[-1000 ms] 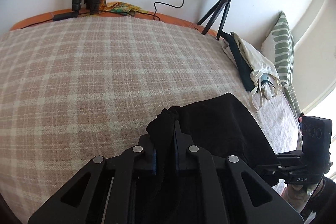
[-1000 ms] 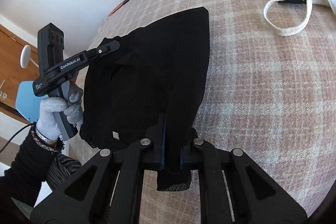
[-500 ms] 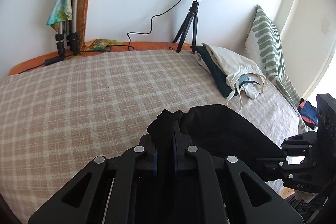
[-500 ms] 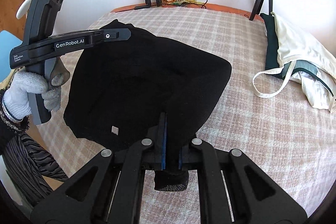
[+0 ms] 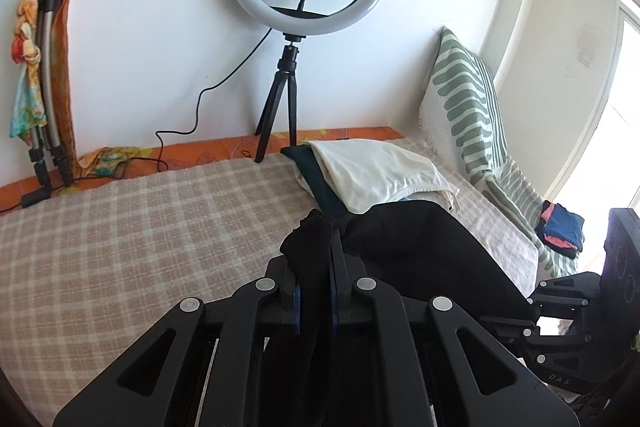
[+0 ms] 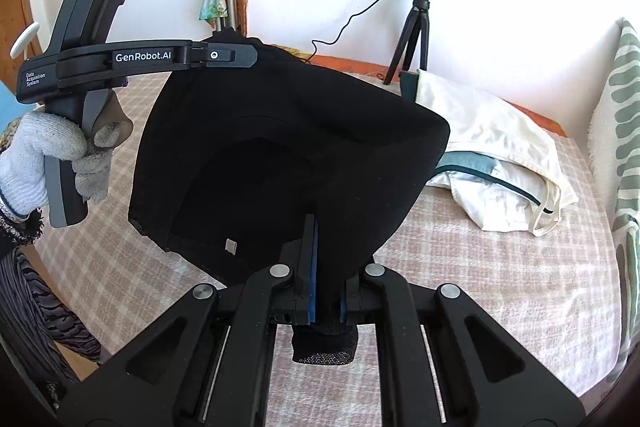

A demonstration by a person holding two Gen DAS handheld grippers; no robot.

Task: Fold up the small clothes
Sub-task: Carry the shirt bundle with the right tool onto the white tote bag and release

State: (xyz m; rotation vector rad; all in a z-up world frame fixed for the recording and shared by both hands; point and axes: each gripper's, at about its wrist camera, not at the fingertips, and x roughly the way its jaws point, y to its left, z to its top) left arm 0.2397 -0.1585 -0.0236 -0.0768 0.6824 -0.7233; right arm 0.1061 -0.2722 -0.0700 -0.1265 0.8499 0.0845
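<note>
A small black garment [image 6: 280, 163] hangs stretched between my two grippers, lifted above the plaid bed cover [image 6: 500, 267]. My left gripper [image 5: 314, 259] is shut on one bunched corner of it; it also shows in the right wrist view [image 6: 240, 55] at the garment's far top corner. My right gripper [image 6: 326, 267] is shut on the near corner, with a bit of cloth sticking out below the jaws. In the left wrist view the garment [image 5: 420, 259] runs right toward my right gripper's body [image 5: 568, 315]. A small tag [image 6: 231, 246] shows on the cloth.
A pile of white and dark green clothes [image 5: 372, 175] lies at the back right of the bed. A ring light on a tripod [image 5: 296, 27] stands by the wall. A striped green pillow [image 5: 464, 99] leans at the right. Folded tripods with scarves [image 5: 44, 87] stand at the left.
Both grippers have lifted the black garment off the bed and tilted up; it now hangs in the air, spread between them. Both stay shut on it.
</note>
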